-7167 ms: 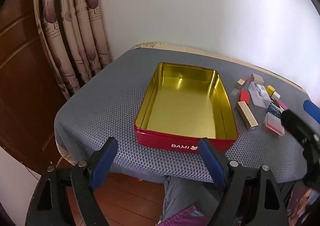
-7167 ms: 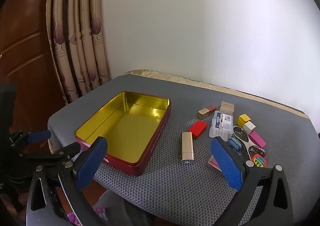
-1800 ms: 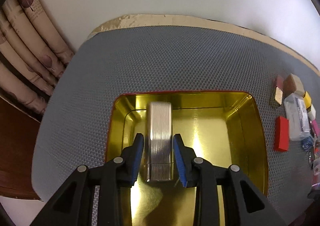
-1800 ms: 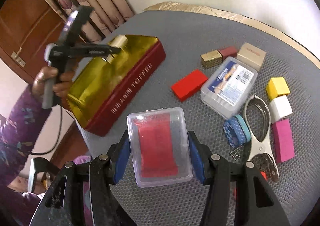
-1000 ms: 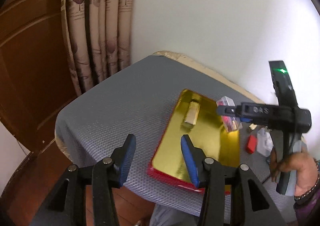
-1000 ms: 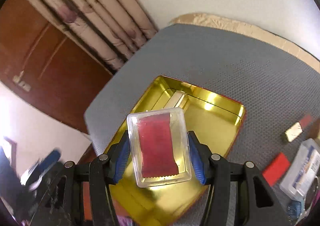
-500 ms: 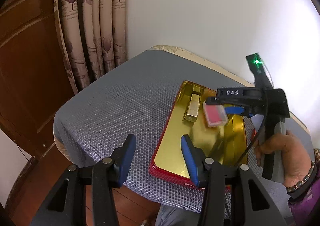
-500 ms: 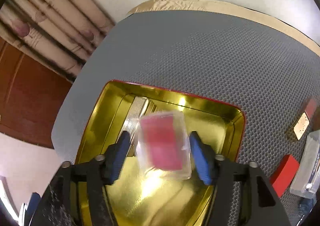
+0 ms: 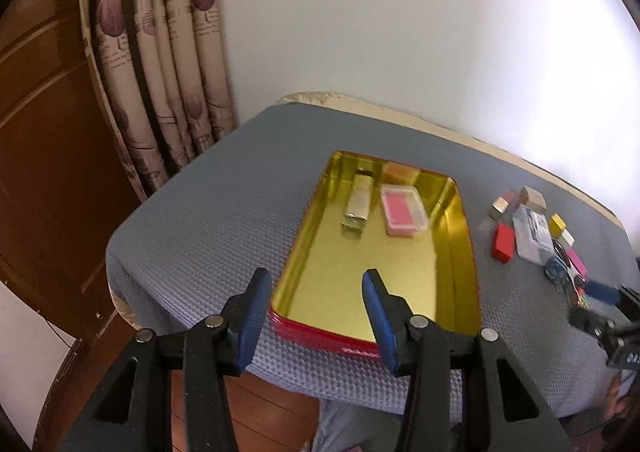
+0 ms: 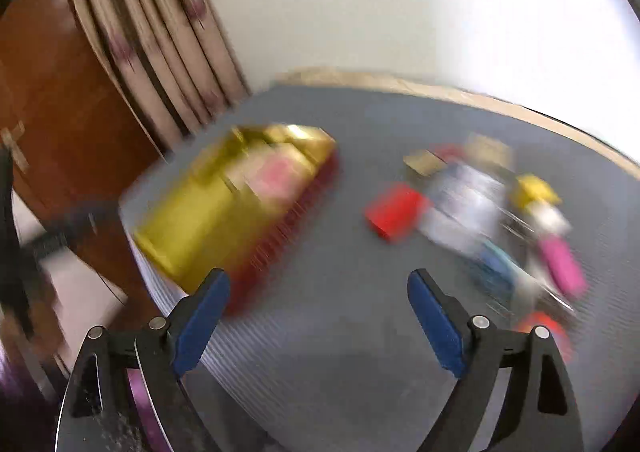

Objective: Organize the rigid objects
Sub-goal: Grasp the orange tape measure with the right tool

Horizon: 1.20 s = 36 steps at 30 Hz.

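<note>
A red tin with a gold inside (image 9: 460, 252) lies on the grey mat. In its far end lie a silver ribbed case (image 9: 359, 200) and a clear box with a red insert (image 9: 403, 211), side by side. My left gripper (image 9: 314, 304) is open and empty, held back above the tin's near edge. My right gripper (image 10: 318, 312) is open and empty over the mat; its view is blurred by motion, with the tin (image 10: 188, 244) at left. Its tip also shows at the right edge of the left wrist view (image 9: 600, 298).
To the right of the tin lie small loose items: a red block (image 9: 503, 242), a clear card box (image 9: 531, 232), gold and tan blocks (image 9: 534, 197), yellow, white and pink blocks (image 9: 564, 232). A curtain and wooden door stand at left. The table edge is near me.
My right gripper has let go of the clear red box into the tin beside the silver case and pulled back to the right, open. My left gripper has stayed open and moved slightly.
</note>
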Available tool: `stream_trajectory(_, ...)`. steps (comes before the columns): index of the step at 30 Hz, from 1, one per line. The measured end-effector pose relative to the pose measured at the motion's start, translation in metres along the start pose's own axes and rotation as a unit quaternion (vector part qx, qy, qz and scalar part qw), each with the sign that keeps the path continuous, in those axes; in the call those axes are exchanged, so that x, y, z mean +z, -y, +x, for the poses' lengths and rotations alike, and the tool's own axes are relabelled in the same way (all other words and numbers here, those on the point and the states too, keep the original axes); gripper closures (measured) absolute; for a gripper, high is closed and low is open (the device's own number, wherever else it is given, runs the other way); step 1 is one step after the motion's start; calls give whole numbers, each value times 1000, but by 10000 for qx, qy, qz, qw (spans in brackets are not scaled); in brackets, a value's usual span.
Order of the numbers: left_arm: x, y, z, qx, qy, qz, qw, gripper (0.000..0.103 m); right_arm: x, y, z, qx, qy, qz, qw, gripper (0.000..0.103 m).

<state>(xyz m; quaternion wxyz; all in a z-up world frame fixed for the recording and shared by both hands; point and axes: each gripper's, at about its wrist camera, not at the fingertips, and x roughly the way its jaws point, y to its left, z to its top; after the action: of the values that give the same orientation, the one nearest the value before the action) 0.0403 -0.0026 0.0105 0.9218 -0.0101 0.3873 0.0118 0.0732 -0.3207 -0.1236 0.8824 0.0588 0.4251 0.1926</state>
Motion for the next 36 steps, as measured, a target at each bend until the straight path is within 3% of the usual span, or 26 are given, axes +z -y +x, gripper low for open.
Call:
stream_trajectory(5,-7,24,-5,-22,-38,210,9998,55,-36,78,-20,-500,-339,300,9977,14)
stream_trajectory(12,-21,57,-13,-30,-76,591,9982,54,-41,117,-9,-569,-408,148,9974,21)
stream_trajectory(17,-24,59,-8,-33,-178,506,9986,54,-44,125,11,-572,-603,-98,9965,32)
stream_trajectory(23,-26,59,1,-22,-391,475,9981,54,-38,131,26,-475,-727,-269,9959,37)
stream_trajectory(25,-27,62,3,-36,-428,511,9978,54,-34,131,29,-359,-728,-306,9962,42)
stream_trajectory(27,-28,65,4,-21,-440,571,9974,54,-31,128,33,-374,-788,-386,9954,54)
stream_trajectory(30,-29,70,5,-21,-477,640,9968,54,-30,121,37,-510,-798,-506,9942,56)
stream_trajectory(36,-28,80,3,-112,-463,698,9964,54,-54,127,12,-530,-601,-109,9967,58)
